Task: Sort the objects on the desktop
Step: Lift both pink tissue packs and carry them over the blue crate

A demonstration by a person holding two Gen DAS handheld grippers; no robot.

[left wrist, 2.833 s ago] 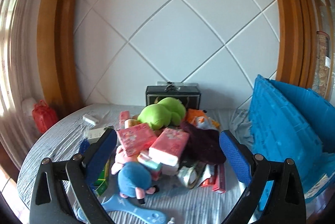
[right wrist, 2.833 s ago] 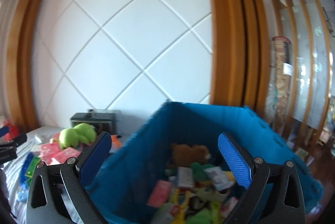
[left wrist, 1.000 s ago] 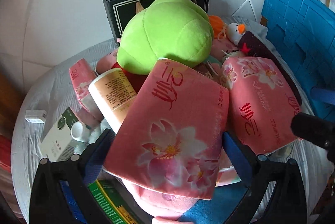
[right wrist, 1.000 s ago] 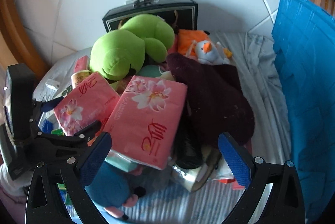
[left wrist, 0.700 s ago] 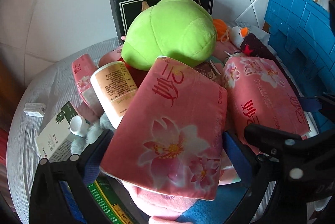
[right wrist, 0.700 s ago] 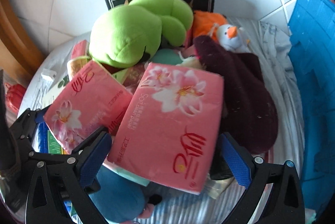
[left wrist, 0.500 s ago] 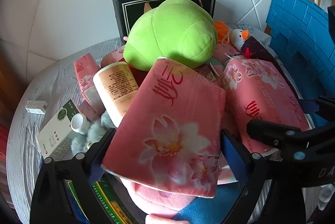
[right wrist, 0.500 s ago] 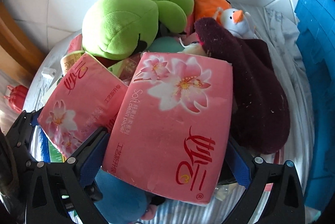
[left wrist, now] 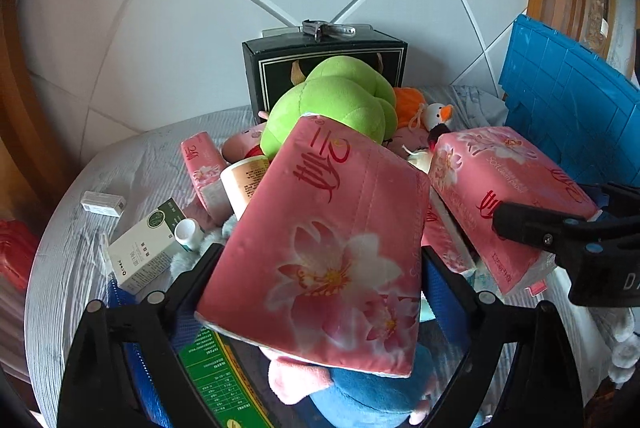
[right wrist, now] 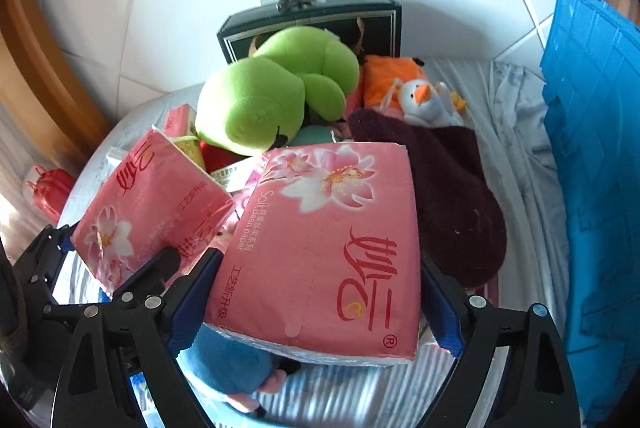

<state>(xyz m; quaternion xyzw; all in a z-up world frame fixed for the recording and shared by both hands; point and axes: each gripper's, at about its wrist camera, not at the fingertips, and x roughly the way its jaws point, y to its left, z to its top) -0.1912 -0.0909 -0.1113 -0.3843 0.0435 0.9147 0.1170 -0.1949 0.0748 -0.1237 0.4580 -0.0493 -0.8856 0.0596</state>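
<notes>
Both tongs point(left wrist: 320, 268) point(right wrist: 320, 280) clamp pink tissue packs point(left wrist: 332, 228) point(right wrist: 324, 244), right closing, above piled toys point(right wrist: 272, 96)

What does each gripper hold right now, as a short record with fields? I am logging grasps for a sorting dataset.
left gripper: pink flower-printed tissue pack between its fingers
right gripper: jaws closing on a second pink tissue pack
pile behind: green plush toy, dark maroon cloth, black box
container: blue plastic crate, at the right
surface: grey striped cloth
</notes>
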